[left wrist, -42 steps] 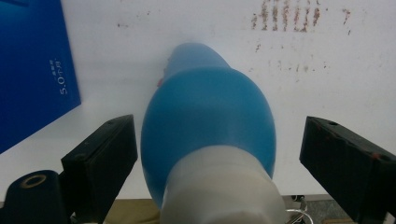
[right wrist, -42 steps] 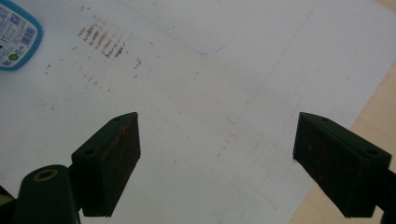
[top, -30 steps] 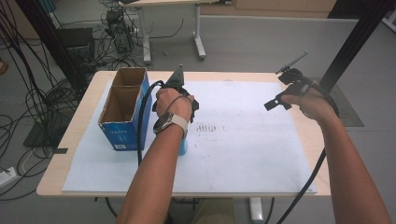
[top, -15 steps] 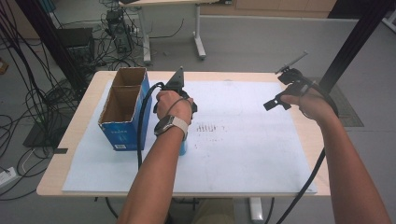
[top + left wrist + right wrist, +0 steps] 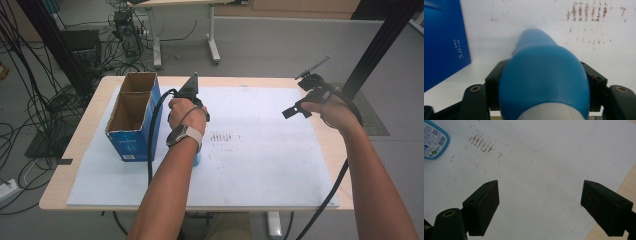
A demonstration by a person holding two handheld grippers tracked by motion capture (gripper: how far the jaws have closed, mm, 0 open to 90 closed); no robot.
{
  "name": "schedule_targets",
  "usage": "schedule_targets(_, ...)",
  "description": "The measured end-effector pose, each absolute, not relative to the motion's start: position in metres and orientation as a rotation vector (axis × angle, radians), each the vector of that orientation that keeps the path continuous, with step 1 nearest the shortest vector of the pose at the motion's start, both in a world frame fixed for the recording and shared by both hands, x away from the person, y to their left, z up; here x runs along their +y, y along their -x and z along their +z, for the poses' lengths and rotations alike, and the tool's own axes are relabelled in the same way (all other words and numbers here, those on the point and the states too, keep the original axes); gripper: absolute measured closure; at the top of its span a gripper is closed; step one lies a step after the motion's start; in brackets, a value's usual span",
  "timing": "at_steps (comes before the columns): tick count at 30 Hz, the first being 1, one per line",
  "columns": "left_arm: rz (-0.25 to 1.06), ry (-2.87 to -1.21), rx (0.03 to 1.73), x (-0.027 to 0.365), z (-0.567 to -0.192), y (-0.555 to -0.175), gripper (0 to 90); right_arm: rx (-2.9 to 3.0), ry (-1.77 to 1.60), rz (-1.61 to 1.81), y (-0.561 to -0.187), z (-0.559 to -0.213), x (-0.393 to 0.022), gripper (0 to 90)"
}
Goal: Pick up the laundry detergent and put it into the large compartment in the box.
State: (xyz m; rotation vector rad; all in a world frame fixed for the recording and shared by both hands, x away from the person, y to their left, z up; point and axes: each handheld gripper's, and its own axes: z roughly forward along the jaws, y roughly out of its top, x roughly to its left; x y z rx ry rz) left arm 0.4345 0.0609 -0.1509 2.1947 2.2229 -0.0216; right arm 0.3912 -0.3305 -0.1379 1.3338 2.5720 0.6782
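Note:
A blue plastic bottle [image 5: 541, 75] with a white ribbed end sits between the black pads of my left gripper [image 5: 544, 85], whose jaws have just been closing and now press on its sides. In the high view a bit of the bottle [image 5: 196, 160] shows under the left wrist, beside the blue carton [image 5: 132, 135]. In the right gripper view the bottle [image 5: 432, 140] lies at the top left, showing a white label. My right gripper [image 5: 540, 207] stands wide open with nothing between its pads, held above the right part of the white sheet [image 5: 270, 150]; in the high view the right gripper [image 5: 300, 97] is near the table's far right.
The open-topped blue carton [image 5: 441, 45] has two compartments and stands close to the left of the bottle. Rust-coloured marks [image 5: 225, 137] stain the sheet's middle. Bare wooden table edge [image 5: 624, 175] borders the sheet. A cable [image 5: 152, 130] trails from the left gripper.

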Motion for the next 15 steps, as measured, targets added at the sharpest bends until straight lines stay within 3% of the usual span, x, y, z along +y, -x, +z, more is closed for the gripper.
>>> schedule_targets(15,-0.017,-2.183,2.245,0.0586,-0.1510,-0.4346,38.5,2.564,-1.339,0.677,-0.3910,-0.1376,-0.3316,15.1)
